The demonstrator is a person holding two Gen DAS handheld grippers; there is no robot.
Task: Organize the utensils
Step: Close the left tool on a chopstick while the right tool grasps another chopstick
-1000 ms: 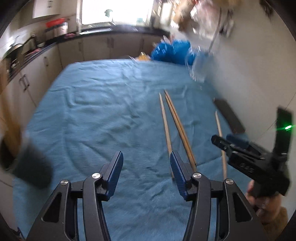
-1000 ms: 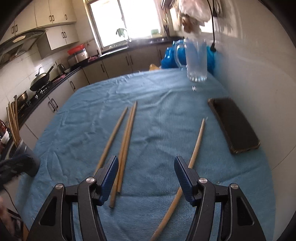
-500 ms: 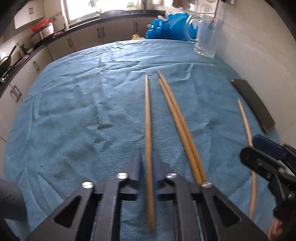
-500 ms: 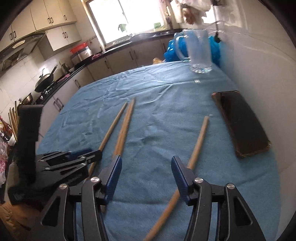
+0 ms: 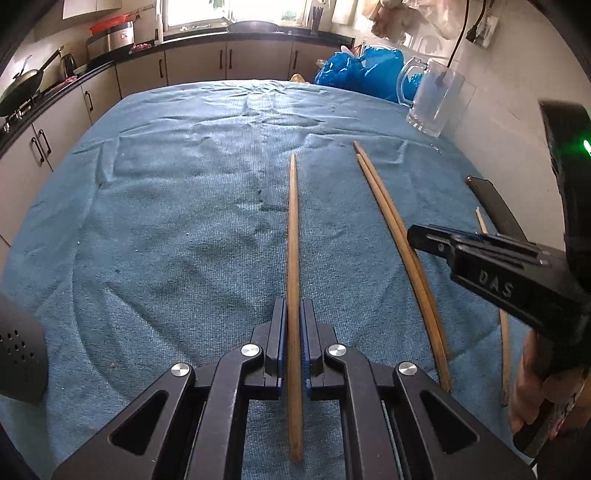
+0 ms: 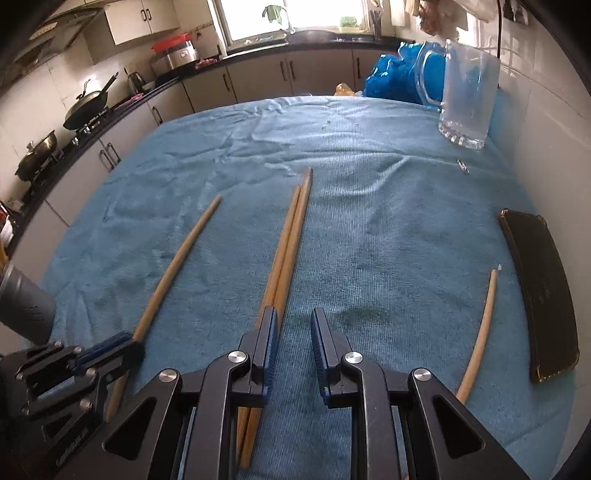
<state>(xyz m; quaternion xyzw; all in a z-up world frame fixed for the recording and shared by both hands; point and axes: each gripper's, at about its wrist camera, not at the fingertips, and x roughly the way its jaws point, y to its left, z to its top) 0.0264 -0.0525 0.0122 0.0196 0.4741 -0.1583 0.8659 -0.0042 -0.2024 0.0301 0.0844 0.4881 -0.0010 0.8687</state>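
Left claw (image 5: 293,325): I squeeze it tight on one stick (image 5: 293,236), which points away over the blue cloth (image 5: 166,206).
Right claw (image 6: 293,339): my fingers are a little apart and hold nothing.
Stick pair (image 6: 290,240): lies on the cloth, touching my right claw's left finger.
Last stick (image 6: 480,332): far right, near the black case (image 6: 543,295).

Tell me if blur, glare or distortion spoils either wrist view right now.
Left wrist view: sharp, the chopstick in the left hand-held gripper crisp; only the window blown out. Right wrist view: also sharp, window overexposed, fisheye bowing the lone chopstick near the edge.
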